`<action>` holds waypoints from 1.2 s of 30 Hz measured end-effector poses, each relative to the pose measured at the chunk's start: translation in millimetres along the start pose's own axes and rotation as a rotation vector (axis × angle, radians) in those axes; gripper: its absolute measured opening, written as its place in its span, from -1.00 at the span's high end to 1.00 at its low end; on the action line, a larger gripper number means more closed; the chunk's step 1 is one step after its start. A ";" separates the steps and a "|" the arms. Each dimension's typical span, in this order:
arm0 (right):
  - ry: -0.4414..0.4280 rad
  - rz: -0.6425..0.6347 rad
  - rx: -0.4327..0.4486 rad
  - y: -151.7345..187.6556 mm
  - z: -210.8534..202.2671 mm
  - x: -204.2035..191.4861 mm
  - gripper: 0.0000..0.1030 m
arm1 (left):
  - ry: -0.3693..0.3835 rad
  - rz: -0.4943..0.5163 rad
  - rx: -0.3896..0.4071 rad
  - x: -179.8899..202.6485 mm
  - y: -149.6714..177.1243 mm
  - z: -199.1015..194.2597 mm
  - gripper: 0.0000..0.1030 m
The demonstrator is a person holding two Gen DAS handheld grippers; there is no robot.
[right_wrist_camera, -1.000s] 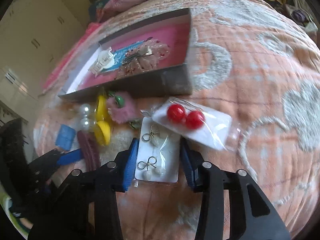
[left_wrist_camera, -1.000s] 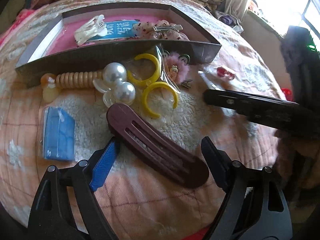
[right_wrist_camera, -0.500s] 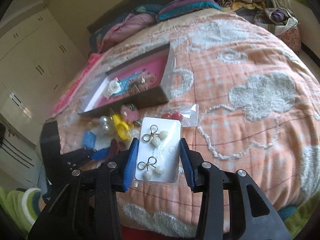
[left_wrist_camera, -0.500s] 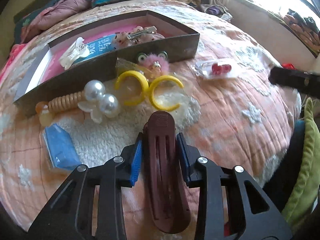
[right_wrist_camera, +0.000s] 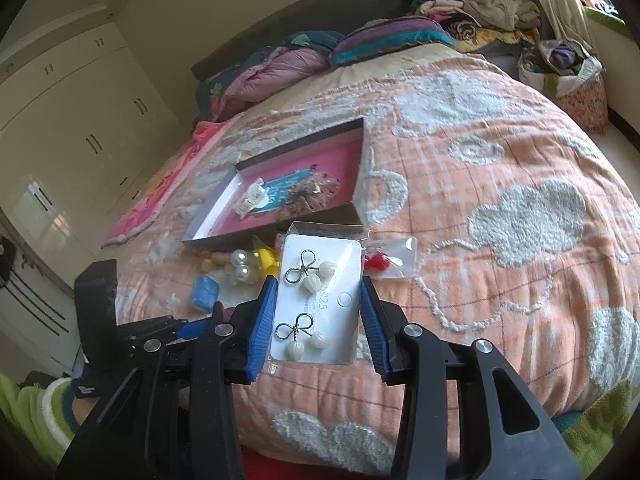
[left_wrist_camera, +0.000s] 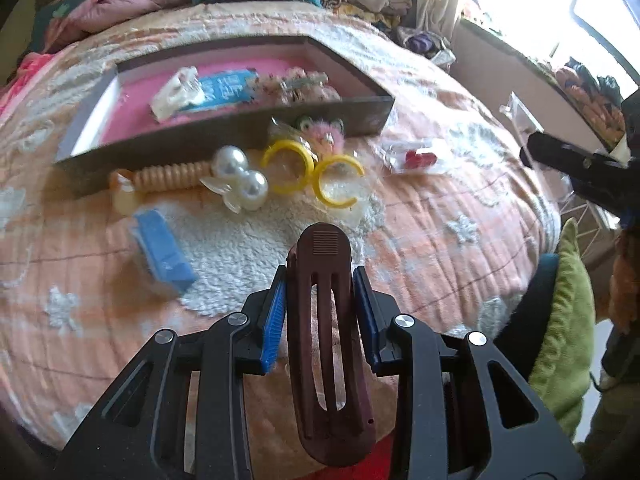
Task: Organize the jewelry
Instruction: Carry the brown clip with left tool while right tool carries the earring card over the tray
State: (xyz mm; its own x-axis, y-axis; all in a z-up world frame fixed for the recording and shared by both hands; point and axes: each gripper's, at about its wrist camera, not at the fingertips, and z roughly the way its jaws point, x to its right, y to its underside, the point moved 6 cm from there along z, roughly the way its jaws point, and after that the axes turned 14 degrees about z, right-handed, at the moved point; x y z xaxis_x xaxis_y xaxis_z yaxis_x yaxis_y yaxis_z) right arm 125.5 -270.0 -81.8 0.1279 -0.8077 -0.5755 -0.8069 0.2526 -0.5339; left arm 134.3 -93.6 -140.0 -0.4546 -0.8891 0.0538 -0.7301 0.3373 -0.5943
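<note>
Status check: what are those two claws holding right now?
Left gripper shut on hair clip. Right gripper shut on earring card. Box ahead, path clear.

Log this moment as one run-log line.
left gripper: shut on hair clip | right gripper: shut on earring card | tray: neither item in yet
</note>
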 end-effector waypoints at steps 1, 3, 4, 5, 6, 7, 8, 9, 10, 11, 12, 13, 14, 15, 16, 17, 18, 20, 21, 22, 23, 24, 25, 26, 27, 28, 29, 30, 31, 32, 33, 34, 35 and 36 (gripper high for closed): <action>-0.004 -0.005 0.004 0.0 -1.8 -3.1 0.23 | -0.001 -0.003 0.012 -1.0 -2.4 -4.9 0.53; -0.008 -0.018 0.015 -0.4 -5.8 -9.2 0.23 | -0.009 -0.006 0.037 -3.7 -7.2 -15.0 0.53; -0.008 -0.027 0.023 -1.2 -8.2 -12.7 0.23 | -0.013 -0.008 0.049 -5.3 -10.0 -20.1 0.53; -0.008 -0.030 0.028 -1.7 -9.5 -14.6 0.23 | -0.018 -0.013 0.067 -7.3 -13.4 -26.8 0.53; -0.010 -0.037 0.034 -2.7 -11.5 -17.8 0.23 | -0.022 -0.015 0.077 -7.7 -15.5 -31.2 0.53; -0.011 -0.040 0.039 -4.0 -12.8 -19.8 0.23 | -0.029 -0.016 0.090 -9.1 -18.2 -37.0 0.53; -0.012 -0.042 0.044 -5.1 -14.2 -22.0 0.23 | -0.033 -0.018 0.099 -11.1 -20.5 -40.5 0.53; -0.019 -0.045 0.050 -6.5 -16.0 -25.1 0.23 | -0.036 -0.024 0.112 -14.1 -23.0 -45.1 0.53; -0.022 -0.048 0.052 -7.1 -16.9 -27.4 0.23 | -0.043 -0.027 0.123 -17.1 -25.8 -49.3 0.53; -0.023 -0.051 0.056 -8.1 -17.9 -30.0 0.23 | -0.052 -0.029 0.133 -19.8 -28.9 -52.9 0.53; -0.027 -0.054 0.058 -9.3 -18.4 -31.9 0.23 | -0.056 -0.032 0.139 -22.6 -31.3 -54.9 0.53; -0.030 -0.056 0.059 -10.1 -19.1 -33.5 0.23 | -0.060 -0.036 0.146 -25.6 -32.7 -57.6 0.53; -0.033 -0.059 0.061 -11.1 -19.6 -35.4 0.23 | -0.067 -0.044 0.156 -29.0 -35.2 -61.3 0.53; -0.038 -0.064 0.065 -13.0 -20.5 -38.3 0.23 | -0.072 -0.048 0.163 -32.4 -36.6 -63.7 0.53; -0.041 -0.066 0.069 -14.9 -21.2 -40.7 0.23 | -0.077 -0.051 0.170 -35.6 -38.1 -66.1 0.53; -0.046 -0.069 0.072 -16.9 -21.8 -43.5 0.23 | -0.083 -0.058 0.178 -39.6 -40.2 -68.7 0.53; -0.050 -0.072 0.074 -18.0 -22.2 -45.5 0.23 | -0.089 -0.063 0.186 -43.1 -42.4 -71.5 0.53; -0.059 -0.081 0.079 -22.4 -22.0 -51.7 0.23 | -0.096 -0.074 0.202 -50.0 -46.8 -76.4 0.53; -0.062 -0.085 0.081 -24.7 -21.4 -54.3 0.23 | -0.095 -0.083 0.211 -53.4 -49.0 -78.6 0.53; -0.066 -0.090 0.084 -26.5 -21.0 -56.3 0.23 | -0.095 -0.090 0.216 -55.8 -50.4 -80.3 0.53; -0.070 -0.096 0.086 -28.5 -20.5 -59.5 0.23 | -0.097 -0.098 0.225 -59.8 -53.2 -82.7 0.53; -0.073 -0.101 0.087 -30.4 -20.0 -62.7 0.23 | -0.104 -0.100 0.231 -62.9 -55.7 -84.9 0.53; -0.076 -0.105 0.089 -32.2 -19.2 -65.4 0.23 | -0.111 -0.102 0.235 -65.6 -58.1 -86.6 0.53; -0.080 -0.112 0.090 -34.6 -18.3 -69.1 0.23 | -0.115 -0.103 0.240 -67.8 -60.9 -87.9 0.53; -0.082 -0.118 0.092 -36.2 -18.0 -71.8 0.23 | -0.121 -0.105 0.247 -70.7 -64.5 -89.8 0.53; -0.082 -0.125 0.093 -38.5 -17.4 -75.2 0.23 | -0.126 -0.105 0.250 -72.8 -66.6 -91.1 0.53; -0.084 -0.130 0.095 -40.9 -17.3 -78.9 0.23 | -0.128 -0.107 0.257 -74.9 -70.2 -92.9 0.53; -0.089 -0.135 0.098 -43.0 -17.8 -82.1 0.23 | -0.128 -0.106 0.261 -76.1 -72.6 -94.1 0.53; -0.091 -0.141 0.101 -45.2 -17.8 -85.5 0.23 | -0.132 -0.102 0.268 -77.1 -74.9 -95.9 0.53; -0.092 -0.147 0.104 -47.8 -17.8 -88.5 0.23 | -0.137 -0.098 0.273 -78.1 -77.1 -97.0 0.53; -0.094 -0.155 0.108 -50.7 -17.9 -92.4 0.23 | -0.136 -0.096 0.279 -79.4 -80.4 -98.3 0.53; -0.097 -0.161 0.111 -53.3 -17.9 -95.2 0.23 | -0.135 -0.095 0.283 -80.9 -82.6 -99.0 0.53; -0.098 -0.167 0.114 -55.8 -17.7 -98.0 0.23 | -0.137 -0.092 0.285 -82.0 -85.3 -99.6 0.53; -0.100 -0.175 0.118 -58.7 -17.6 -101.7 0.23 | -0.137 -0.090 0.288 -83.2 -87.9 -100.4 0.53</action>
State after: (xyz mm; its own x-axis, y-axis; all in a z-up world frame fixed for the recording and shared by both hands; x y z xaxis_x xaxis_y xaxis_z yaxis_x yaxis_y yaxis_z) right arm 149.7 -212.1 19.0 0.3212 -0.7896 -0.5228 -0.6952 0.1783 -0.6963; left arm 185.0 -18.3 -11.7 -0.3076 -0.9513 0.0195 -0.5809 0.1716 -0.7957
